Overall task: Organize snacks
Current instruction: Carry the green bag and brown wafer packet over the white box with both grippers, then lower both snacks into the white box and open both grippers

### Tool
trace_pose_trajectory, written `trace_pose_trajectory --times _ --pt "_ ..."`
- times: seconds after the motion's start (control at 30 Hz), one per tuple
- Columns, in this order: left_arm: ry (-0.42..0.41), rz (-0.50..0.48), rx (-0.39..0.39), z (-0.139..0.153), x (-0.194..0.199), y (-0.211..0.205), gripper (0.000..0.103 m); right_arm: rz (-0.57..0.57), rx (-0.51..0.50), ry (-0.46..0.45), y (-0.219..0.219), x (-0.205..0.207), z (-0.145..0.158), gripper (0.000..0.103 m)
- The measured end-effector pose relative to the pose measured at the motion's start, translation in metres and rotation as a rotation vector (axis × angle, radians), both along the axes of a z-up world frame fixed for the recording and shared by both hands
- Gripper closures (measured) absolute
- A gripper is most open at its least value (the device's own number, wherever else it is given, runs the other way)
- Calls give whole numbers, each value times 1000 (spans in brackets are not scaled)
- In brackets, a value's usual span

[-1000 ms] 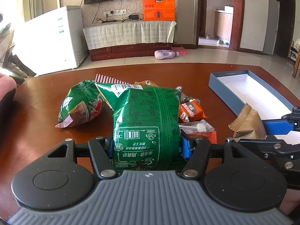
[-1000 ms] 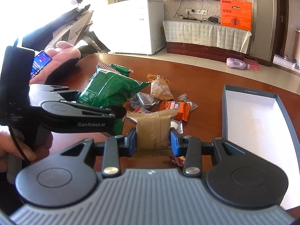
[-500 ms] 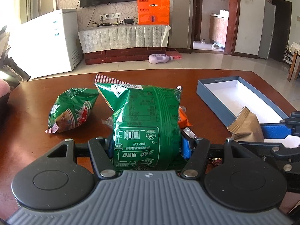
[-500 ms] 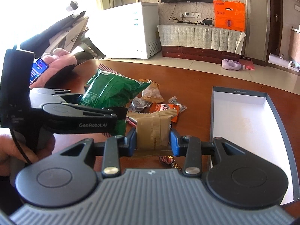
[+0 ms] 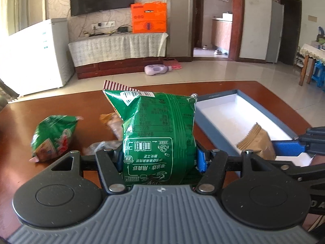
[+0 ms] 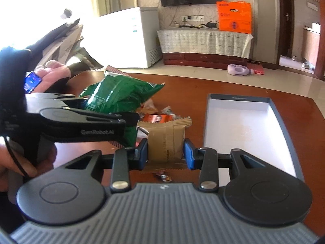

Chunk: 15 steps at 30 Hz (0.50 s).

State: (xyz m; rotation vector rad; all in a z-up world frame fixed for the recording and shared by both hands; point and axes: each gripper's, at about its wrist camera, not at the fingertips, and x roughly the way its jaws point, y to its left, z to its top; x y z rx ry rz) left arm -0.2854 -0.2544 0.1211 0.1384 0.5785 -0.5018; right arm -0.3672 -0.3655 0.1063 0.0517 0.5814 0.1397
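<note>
My left gripper point(image 5: 159, 159) is shut on a big green snack bag point(image 5: 158, 134), held upright above the table; the bag also shows in the right wrist view point(image 6: 119, 95). My right gripper point(image 6: 165, 152) is shut on a small brown snack packet point(image 6: 165, 138), also seen in the left wrist view point(image 5: 257, 142) by the box's near corner. A blue-rimmed box with a white inside point(image 5: 239, 116) lies on the table to the right; it also shows in the right wrist view point(image 6: 243, 130), just right of the packet.
On the wooden table point(image 5: 85, 105) lie a second green bag point(image 5: 52, 136) at the left and several small snacks point(image 6: 160, 118) in the middle. A small wrapped candy point(image 6: 162, 177) lies under the right gripper. The left gripper's body point(image 6: 81, 126) is close on the left.
Both grippers have risen and moved right toward the box, each keeping its snack. The second green bag and loose snacks have slid left and lower in view.
</note>
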Motion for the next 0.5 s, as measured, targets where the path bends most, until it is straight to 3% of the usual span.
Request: trace_pose_trajectory --times 0.23,0.5 --pt "-2 -65 -4 6 14 -47 35 -92 -6 19 -32 9 -4 63" --pt "13 -154 -11 -1 28 -115 35 -170 -24 102 -57 24 -19 63"
